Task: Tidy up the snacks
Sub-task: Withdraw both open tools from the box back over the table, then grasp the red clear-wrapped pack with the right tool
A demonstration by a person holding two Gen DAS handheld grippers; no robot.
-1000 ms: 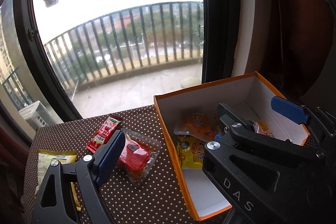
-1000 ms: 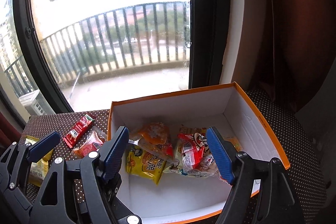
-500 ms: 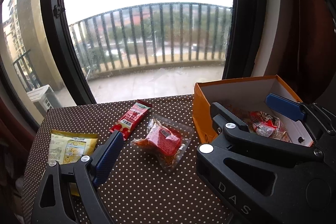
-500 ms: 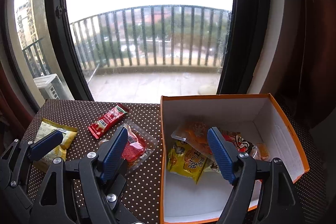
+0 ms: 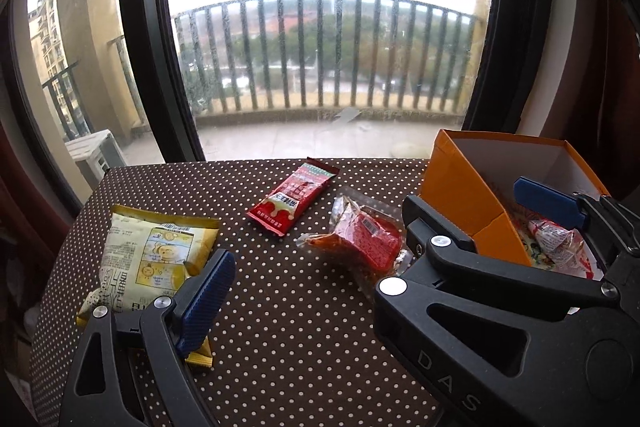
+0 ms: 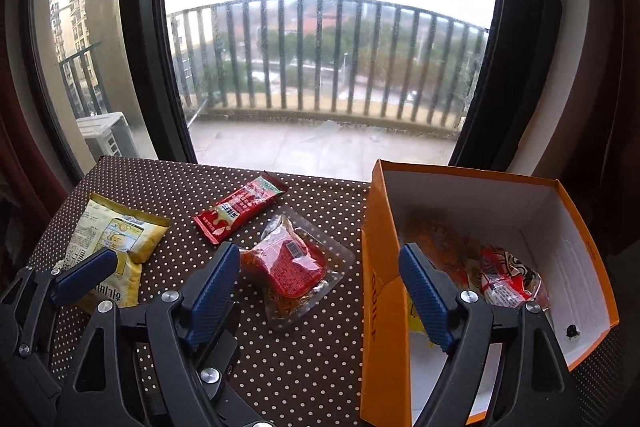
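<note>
Three snacks lie on the dotted brown tabletop [image 5: 280,307]: a yellow packet [image 5: 152,259] at left, a red bar [image 5: 294,199] in the middle, and a clear pack with red filling [image 5: 364,239] beside the orange box [image 5: 460,195]. The box holds several snacks [image 6: 504,283]. My left gripper [image 5: 320,291] is open and empty above the table. My right gripper [image 6: 320,291] is open and empty, its left finger near the clear pack [image 6: 292,263], its right finger over the box [image 6: 384,267]. The yellow packet [image 6: 108,243] and red bar [image 6: 240,207] also show in the right wrist view.
A large window [image 5: 320,47] with a black frame stands right behind the table's far edge. A dark curtain [image 5: 592,47] hangs at the right behind the box. The table's left edge [image 5: 80,219] drops off beside the yellow packet.
Both grippers have swung left, away from the box. The loose snacks on the table have come to the middle of both views. Both stay open and empty.
</note>
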